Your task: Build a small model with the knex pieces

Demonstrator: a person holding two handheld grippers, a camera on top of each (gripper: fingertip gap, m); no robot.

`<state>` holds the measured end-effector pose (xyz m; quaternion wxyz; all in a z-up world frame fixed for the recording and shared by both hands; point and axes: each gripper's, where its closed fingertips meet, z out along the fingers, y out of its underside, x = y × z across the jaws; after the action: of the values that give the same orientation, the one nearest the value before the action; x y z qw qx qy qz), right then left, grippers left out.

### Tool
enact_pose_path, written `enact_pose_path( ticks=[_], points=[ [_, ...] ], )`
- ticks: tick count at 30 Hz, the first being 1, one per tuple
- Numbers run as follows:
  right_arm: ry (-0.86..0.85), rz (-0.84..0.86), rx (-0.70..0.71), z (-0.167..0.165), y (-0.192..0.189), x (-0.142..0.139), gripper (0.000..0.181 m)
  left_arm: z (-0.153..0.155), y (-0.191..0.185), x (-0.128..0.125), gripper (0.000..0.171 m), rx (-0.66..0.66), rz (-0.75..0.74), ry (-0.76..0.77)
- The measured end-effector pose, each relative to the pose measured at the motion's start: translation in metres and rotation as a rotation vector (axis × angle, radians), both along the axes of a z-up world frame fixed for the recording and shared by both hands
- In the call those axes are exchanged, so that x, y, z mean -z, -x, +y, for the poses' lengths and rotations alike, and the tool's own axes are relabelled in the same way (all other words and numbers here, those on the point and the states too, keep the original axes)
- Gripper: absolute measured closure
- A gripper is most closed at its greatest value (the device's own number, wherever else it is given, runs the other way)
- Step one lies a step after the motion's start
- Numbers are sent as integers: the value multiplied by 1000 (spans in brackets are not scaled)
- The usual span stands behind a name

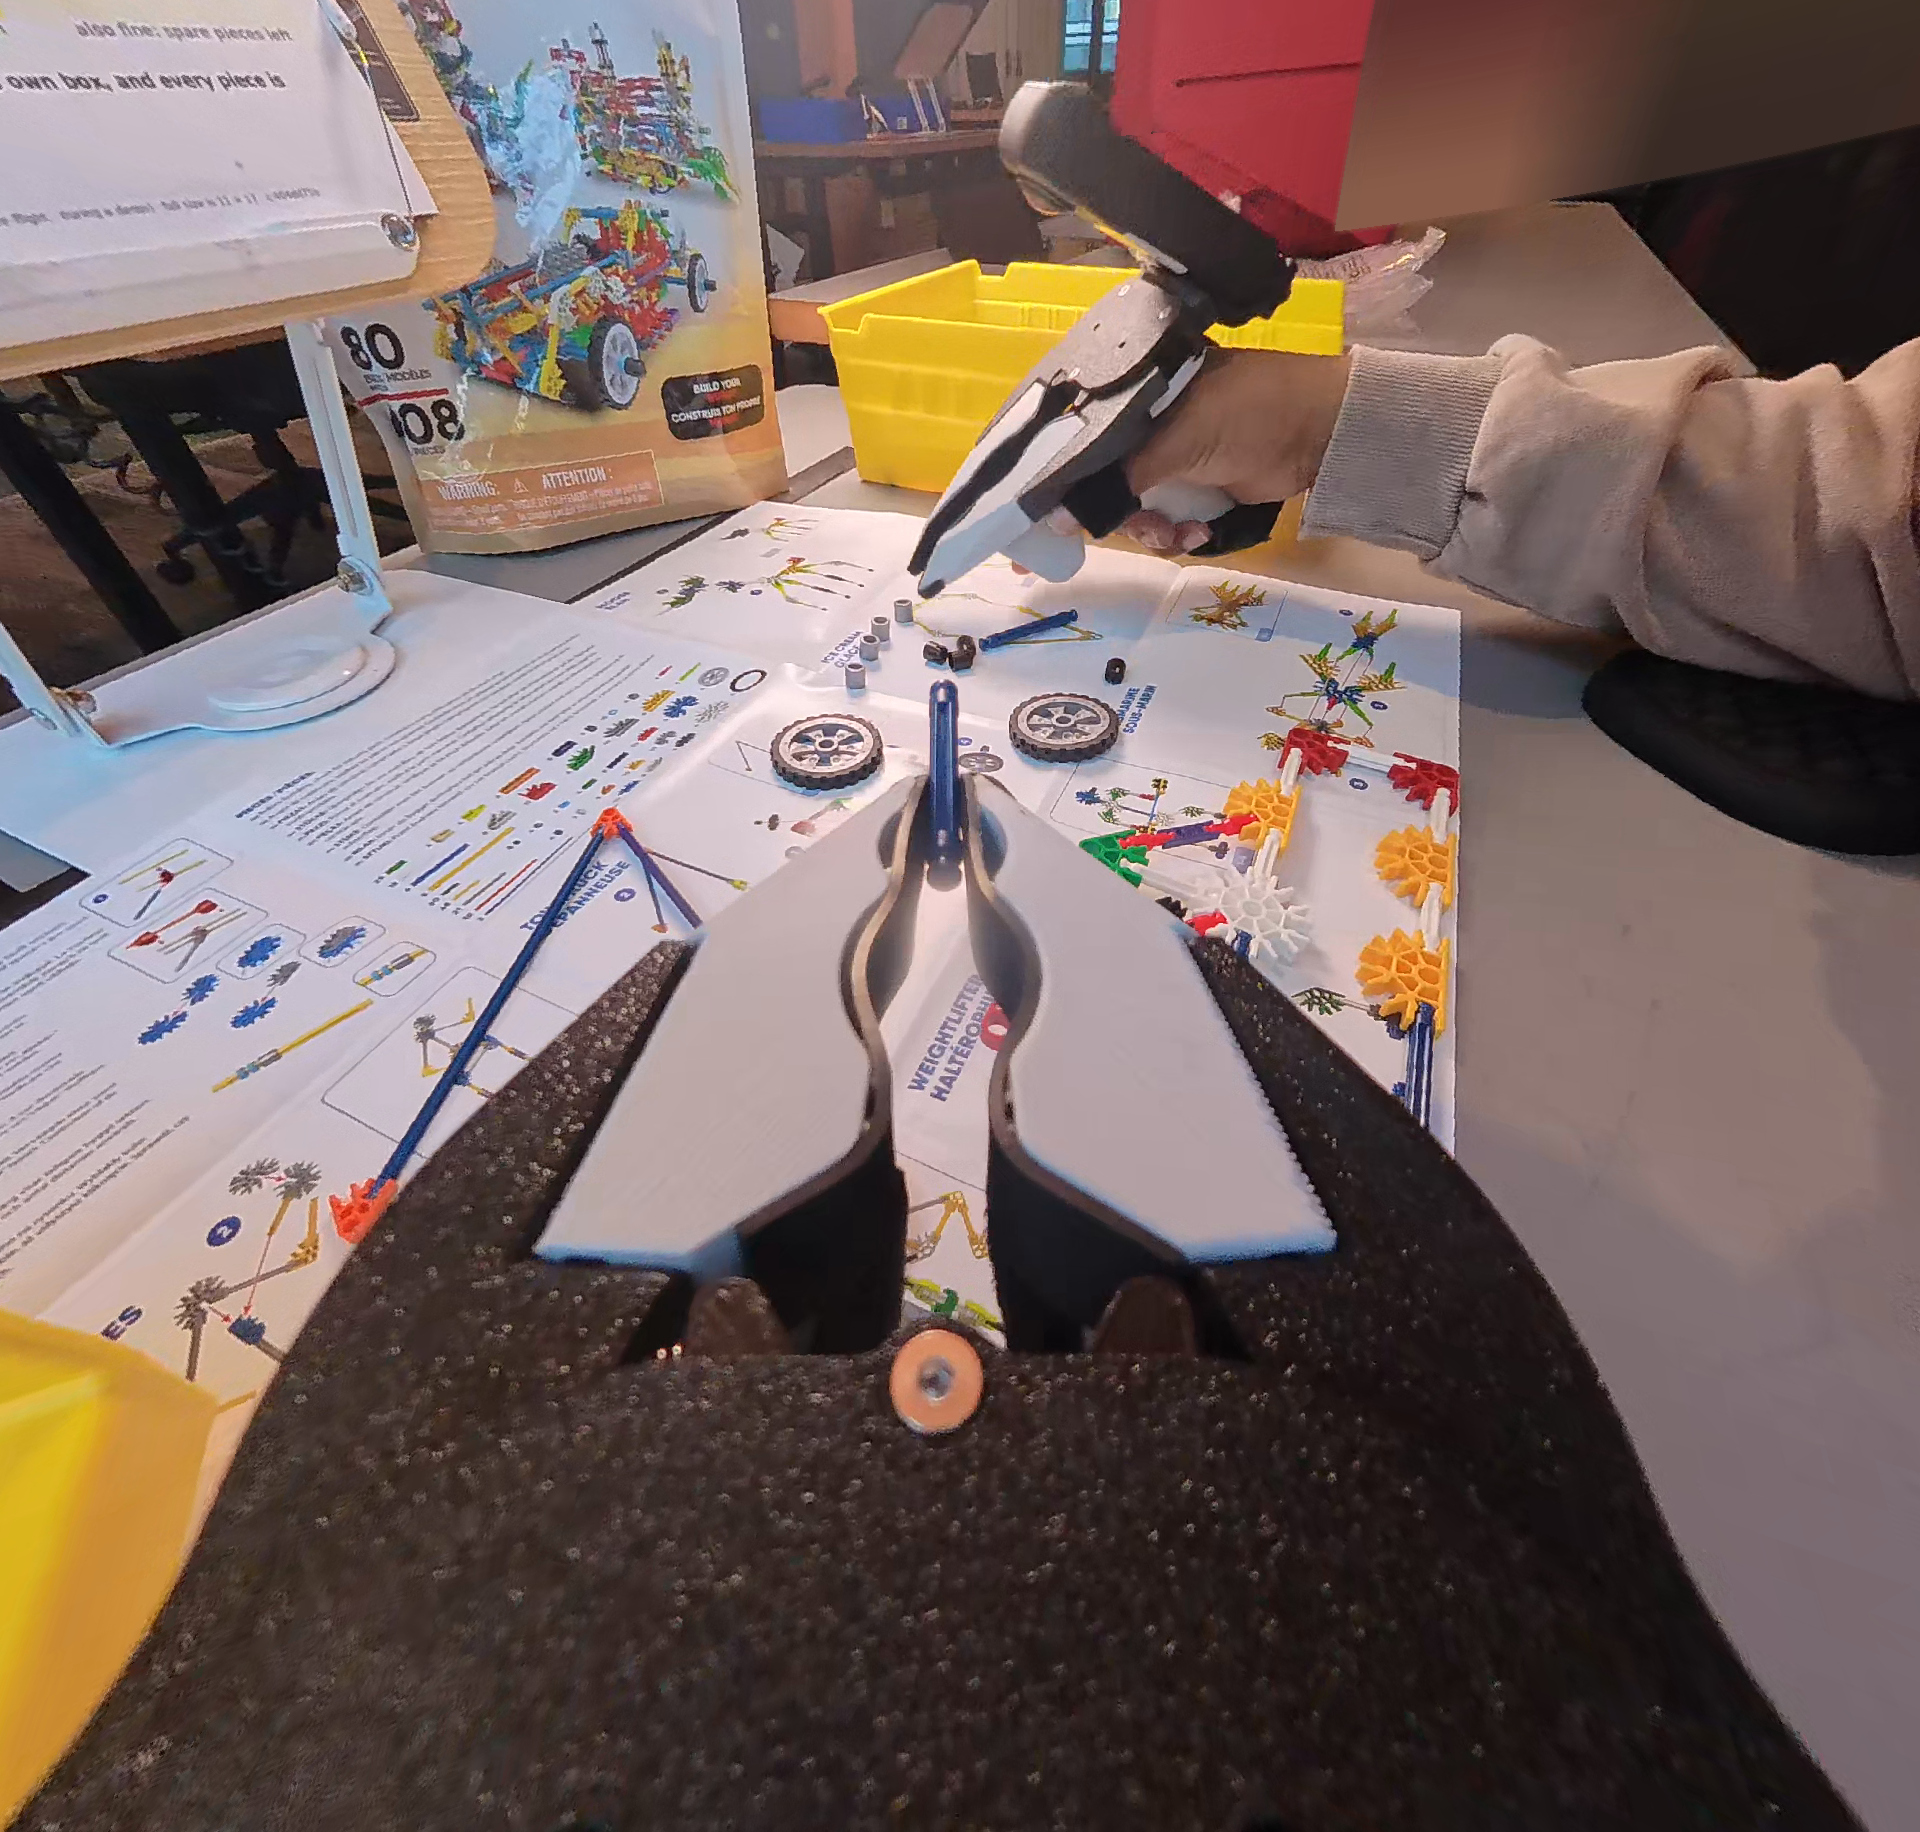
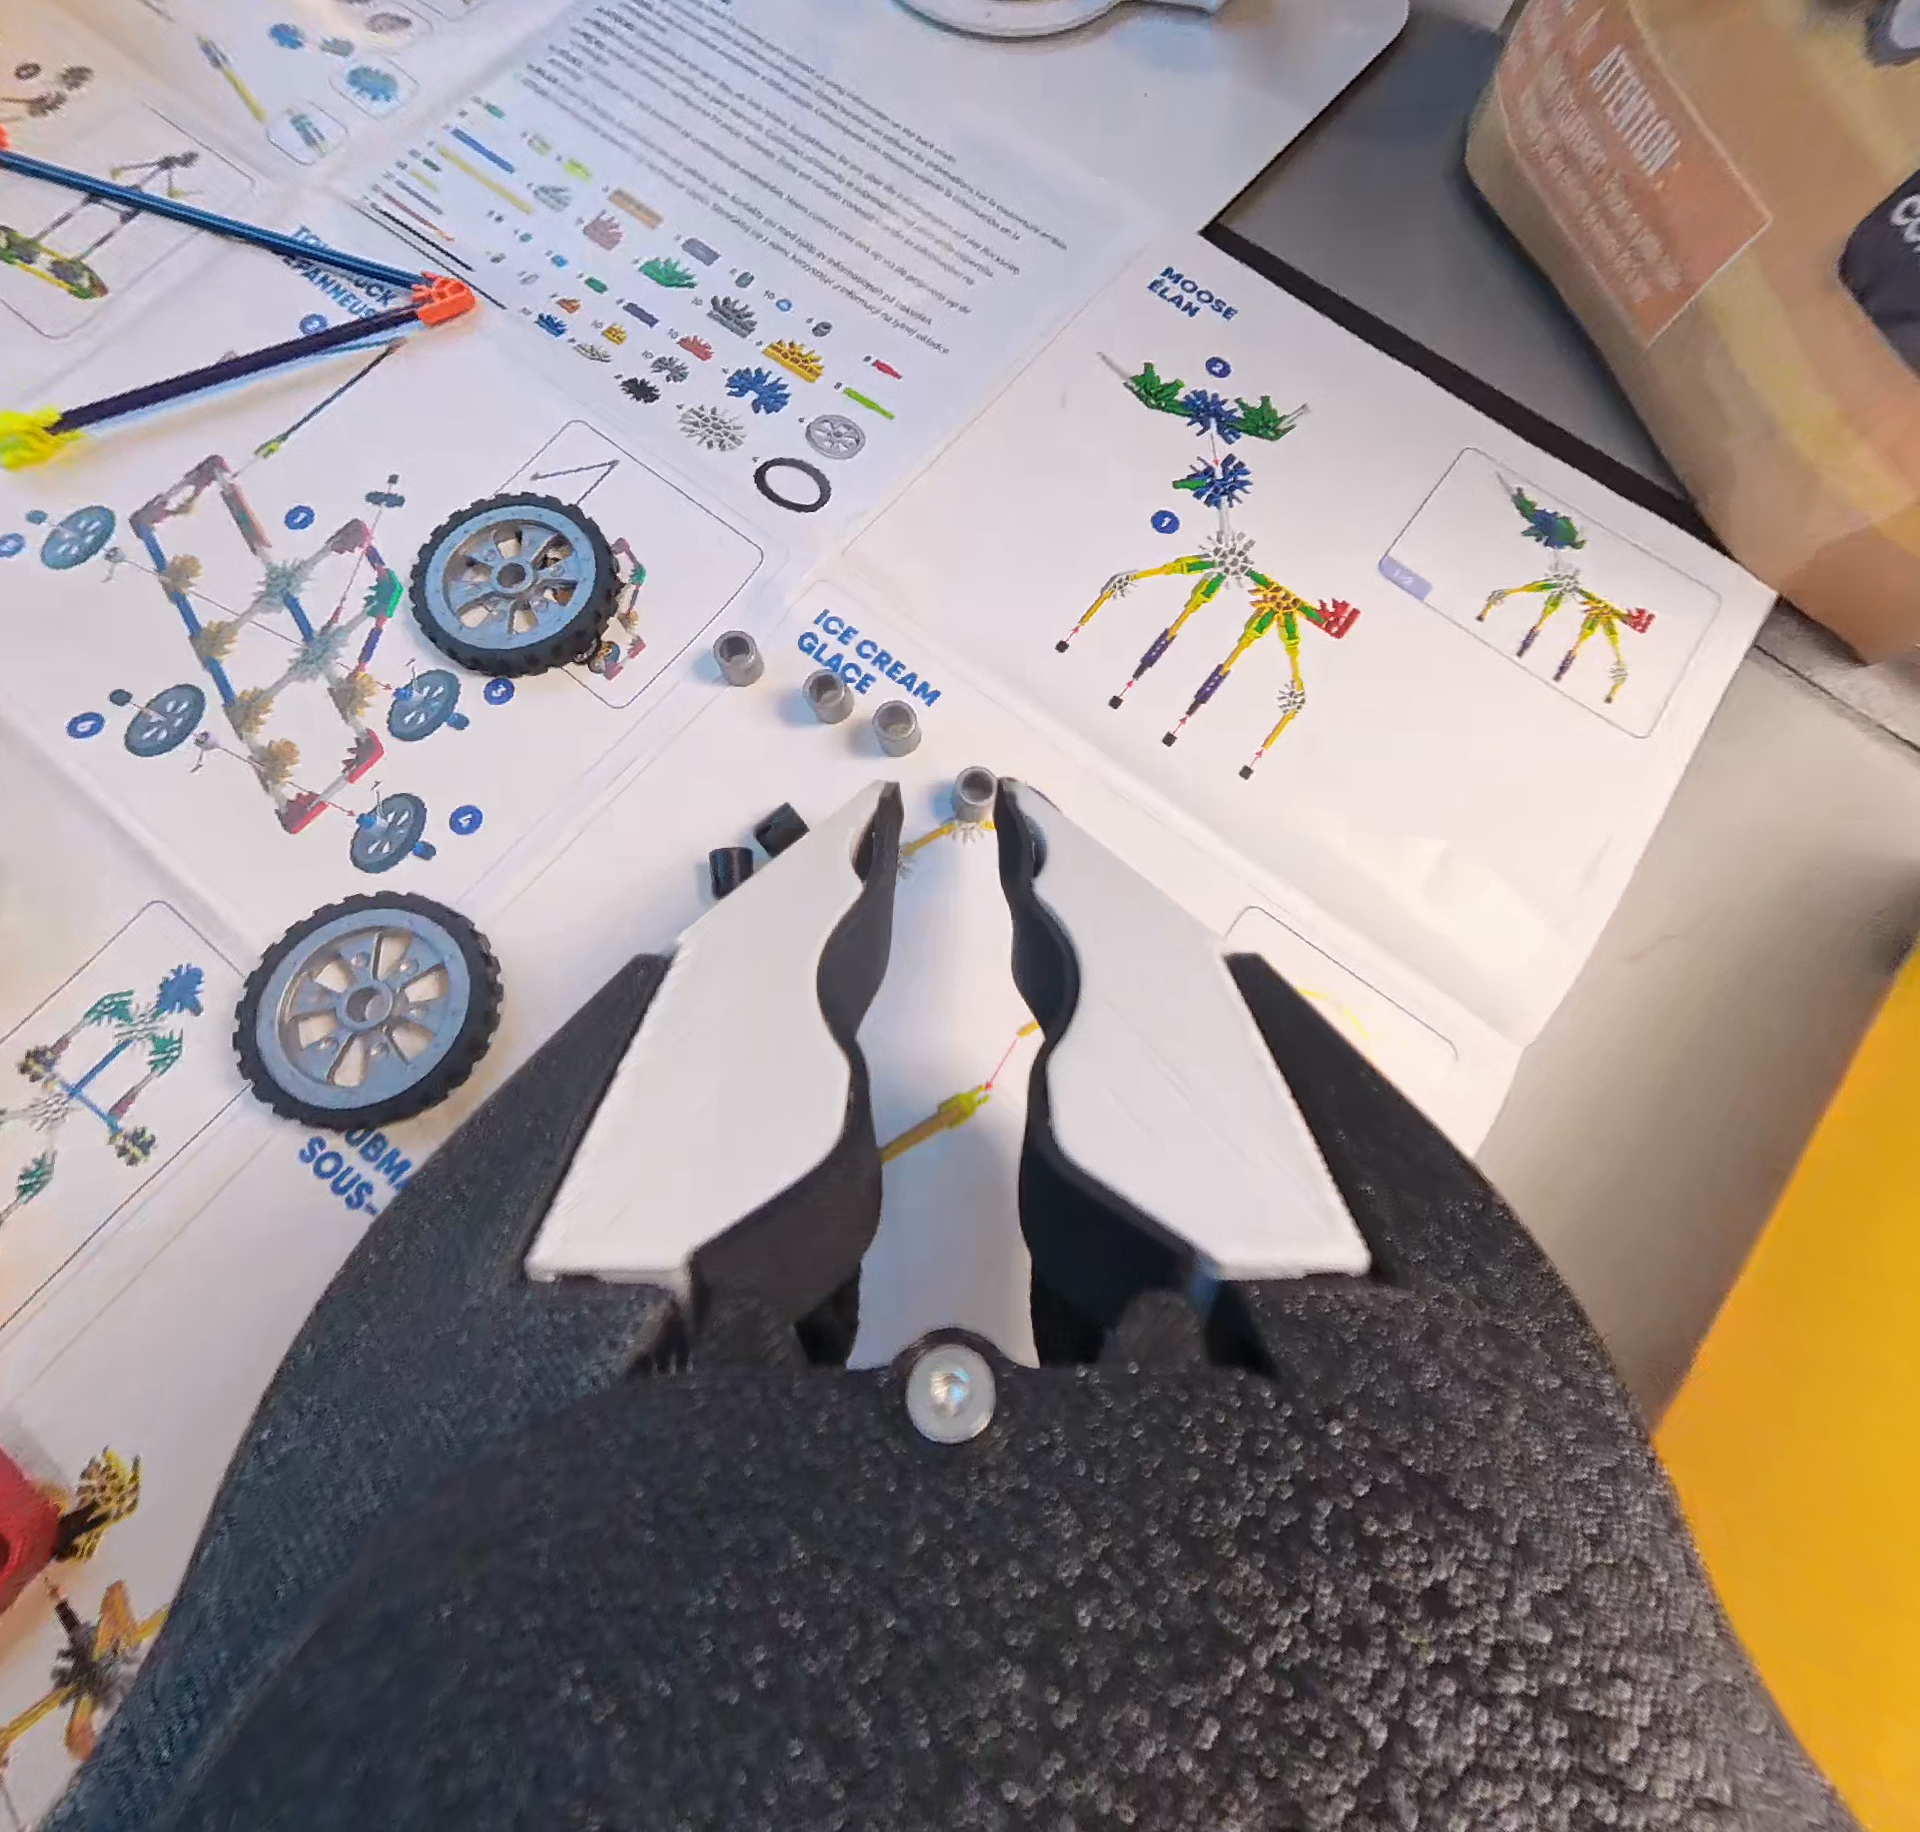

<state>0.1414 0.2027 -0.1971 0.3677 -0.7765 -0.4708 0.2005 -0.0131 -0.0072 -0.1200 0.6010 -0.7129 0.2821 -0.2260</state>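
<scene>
Left tool [image 1: 943, 826] pinched tight on a short dark blue rod [image 1: 941, 754], rod sticking out forward past the tips, raised over the instruction sheet [image 1: 582, 743] spread on the bench [image 1: 1621, 1055]. Just beyond the rod, two grey-hubbed wheels [image 1: 826, 749] lying flat on the sheet, one to each side. Right of the sheet's middle, a part-built frame of yellow, white and red connectors [image 1: 1351, 878]. Left of the middle, long blue rods joined by an orange connector [image 1: 611, 826].

Right tool [image 2: 945, 811] tipped down at the sheet's far part, its jaws a small way apart with nothing gripped; a small grey spacer [image 2: 975, 795] standing between the tips, seemingly against the right-hand one, though contact is hard to judge. Three more grey spacers [image 2: 828, 693] in a row just past it, small black pieces [image 2: 750, 847] beside the left fingertip.

Beyond the sheet's far edge, a yellow bin [image 1: 935, 369], a printed kit bag [image 1: 582, 255] and a white stand [image 1: 301, 660].
</scene>
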Motion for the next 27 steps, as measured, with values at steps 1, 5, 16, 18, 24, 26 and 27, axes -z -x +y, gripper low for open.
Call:
enact_pose_path(
  ticks=[1, 5, 16, 18, 24, 26, 27],
  points=[
    [7, -15, 1, 1, 1, 5, 164, 0, 0, 0, 168, 1, 2, -1],
    [13, -67, 2, 4, 1, 16, 165, -2, -1, -2, 169, 6, 6, -10],
    [21, -152, -215, -36, -2, 10, 165, -1, 0, 0, 168, 8, 1, 0],
    [-2, -181, -230, -38, 0, 16, 165, -2, -1, 1, 168, 11, 4, 2],
    [-21, -205, -256, -41, 2, 21, 169, -2, 0, 1, 168, 10, 6, 2],
    [-16, -202, -259, -43, 3, 22, 172, -2, 0, 1, 168, 11, 7, 4],
    [-14, -201, -258, -43, 3, 22, 172, -2, -1, 1, 168, 12, 7, 4]
  ],
)
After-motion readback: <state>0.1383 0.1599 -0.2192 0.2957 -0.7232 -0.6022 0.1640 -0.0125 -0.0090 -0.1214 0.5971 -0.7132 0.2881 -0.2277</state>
